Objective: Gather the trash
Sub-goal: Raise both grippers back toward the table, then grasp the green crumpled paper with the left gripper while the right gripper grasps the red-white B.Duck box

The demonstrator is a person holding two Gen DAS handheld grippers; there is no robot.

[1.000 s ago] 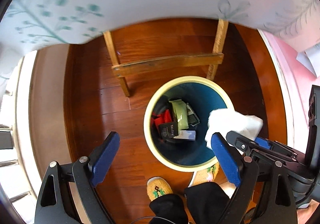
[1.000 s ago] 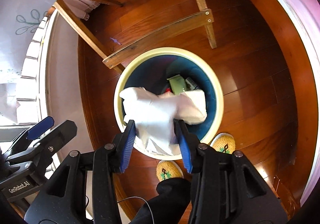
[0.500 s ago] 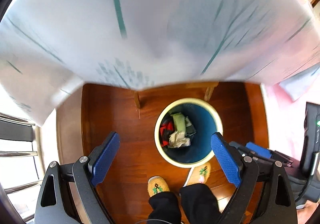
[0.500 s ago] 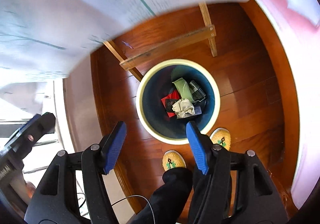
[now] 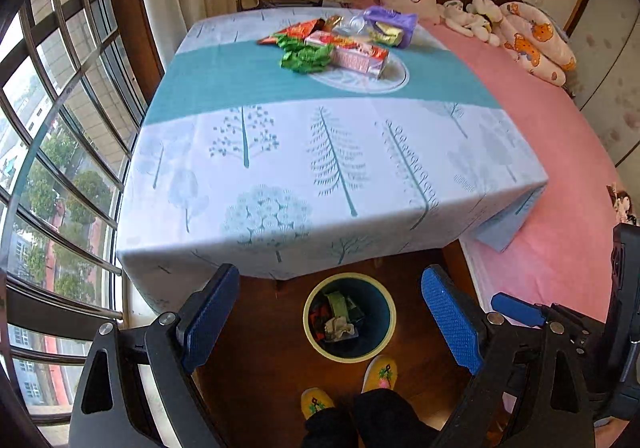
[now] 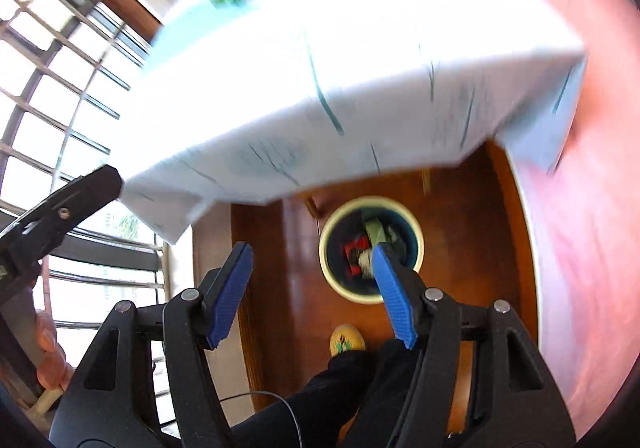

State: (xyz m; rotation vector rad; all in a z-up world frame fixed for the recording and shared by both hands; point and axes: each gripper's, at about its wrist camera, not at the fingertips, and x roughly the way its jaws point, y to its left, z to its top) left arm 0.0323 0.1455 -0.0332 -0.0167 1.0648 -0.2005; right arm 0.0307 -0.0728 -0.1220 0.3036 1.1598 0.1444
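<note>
A round bin [image 5: 386,344] with a cream rim and blue inside stands on the wooden floor below the table; wrappers and a crumpled white tissue [image 5: 338,328] lie in it. The bin [image 6: 414,262] also shows in the blurred right wrist view. Both grippers hang high above it. My left gripper [image 5: 330,320] is open and holds nothing. My right gripper [image 6: 310,288] is open too, with empty jaws. Far back on the table sits a pile of trash: green wrappers [image 5: 306,56], a pink carton [image 5: 358,56], an orange packet [image 5: 294,33] and a purple bag [image 5: 394,24].
A tree-print tablecloth [image 5: 332,160] covers the table. A pink bed [image 5: 560,152] with a pillow and soft toys lies to the right. A barred window [image 5: 52,152] is on the left. A person's yellow slippers [image 5: 382,370] and dark trouser legs stand by the bin.
The right gripper opened and dropped the white tissue into the bin. Both grippers then rose from under the table to above its top, so the bin looks smaller.
</note>
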